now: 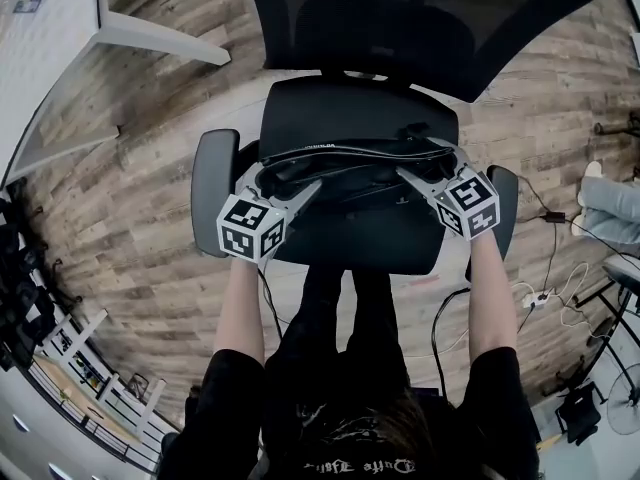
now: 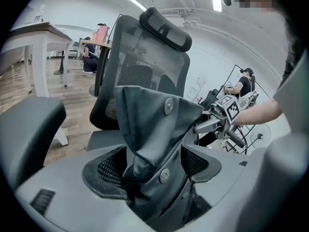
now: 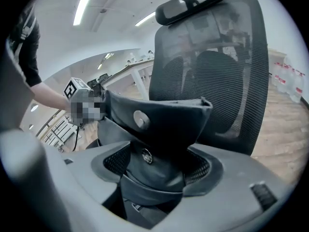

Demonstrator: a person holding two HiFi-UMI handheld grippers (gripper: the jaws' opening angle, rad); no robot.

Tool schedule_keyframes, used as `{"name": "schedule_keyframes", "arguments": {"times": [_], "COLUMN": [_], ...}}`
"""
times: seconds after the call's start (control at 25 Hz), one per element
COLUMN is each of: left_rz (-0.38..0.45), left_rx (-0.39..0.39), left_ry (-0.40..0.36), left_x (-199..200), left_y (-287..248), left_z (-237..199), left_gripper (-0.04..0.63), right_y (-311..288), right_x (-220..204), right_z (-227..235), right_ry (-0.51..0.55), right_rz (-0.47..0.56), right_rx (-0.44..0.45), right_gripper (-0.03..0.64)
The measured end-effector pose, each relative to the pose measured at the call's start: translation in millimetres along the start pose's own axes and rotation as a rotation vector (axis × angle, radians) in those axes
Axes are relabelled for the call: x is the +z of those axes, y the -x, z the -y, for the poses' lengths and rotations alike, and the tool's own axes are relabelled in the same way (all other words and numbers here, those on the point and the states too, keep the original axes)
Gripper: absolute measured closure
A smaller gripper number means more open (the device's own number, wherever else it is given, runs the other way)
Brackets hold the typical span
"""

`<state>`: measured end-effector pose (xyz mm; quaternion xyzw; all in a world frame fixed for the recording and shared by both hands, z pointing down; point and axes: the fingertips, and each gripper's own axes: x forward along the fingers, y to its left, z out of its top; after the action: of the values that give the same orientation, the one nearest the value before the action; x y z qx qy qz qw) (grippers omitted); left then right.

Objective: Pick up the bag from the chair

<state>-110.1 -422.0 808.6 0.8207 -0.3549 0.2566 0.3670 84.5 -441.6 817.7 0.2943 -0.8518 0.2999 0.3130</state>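
- The jaws of the left gripper are clamped on a bunched end of the dark bag. The fabric fills the gap between the two mesh-faced pads.
- The jaws of the right gripper are likewise closed on the bag's other end, with a fold of fabric standing up between them.
- Round metal snaps show on the fabric just above the left grip, and another snap sits above the right grip.
- In the head view the bag stretches sideways between the left gripper and the right gripper, over the rear half of the chair seat and just in front of the mesh backrest.
- Whether the bag rests on the seat or hangs clear of it cannot be told.
- Each gripper is held by a bare forearm reaching forward, and the marker cubes face up toward the head camera.
- The left armrest lies just outside the left gripper, and the right armrest just outside the right gripper.
- The chair stands on a wood-plank floor, with cables lying on it to the person's right.
- From the left gripper view, the right gripper is seen gripping the bag's far end.
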Motion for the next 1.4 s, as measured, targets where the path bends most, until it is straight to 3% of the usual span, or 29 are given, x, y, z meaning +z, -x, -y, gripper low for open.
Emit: {"name": "schedule_keyframes", "arguments": {"times": [0.2,0.48,0.72,0.88,1.4], "left_rz": [-0.086,-0.104,-0.11,-0.109,-0.045], "left_rx": [0.031,0.024,0.037,0.041,0.062], "left_ry": [-0.079,-0.062,-0.029,-0.016,-0.07], "left_x": [-7,-15,-14,-13,9], "left_y": [-6,-1,16,28,95], "left_z": [-2,6,23,30,66], "left_gripper": [0.357,0.46,0.477,0.482,0.486], "right_y": [-1,8,33,46,104], "right_x": [0,1,-2,-1,25], "right_z": [-2,-17,-35,-49,-101], "right_ry": [0.006,-0.05,-0.121,-0.11,-0.105], "right_rz": [-0.005,0.003,0.019,0.006,0.079], "right_rx": [-0.005,-0.013,-0.056,-0.056,-0.102], "right_gripper": [0.349,0.431,0.442,0.444,0.451]}}
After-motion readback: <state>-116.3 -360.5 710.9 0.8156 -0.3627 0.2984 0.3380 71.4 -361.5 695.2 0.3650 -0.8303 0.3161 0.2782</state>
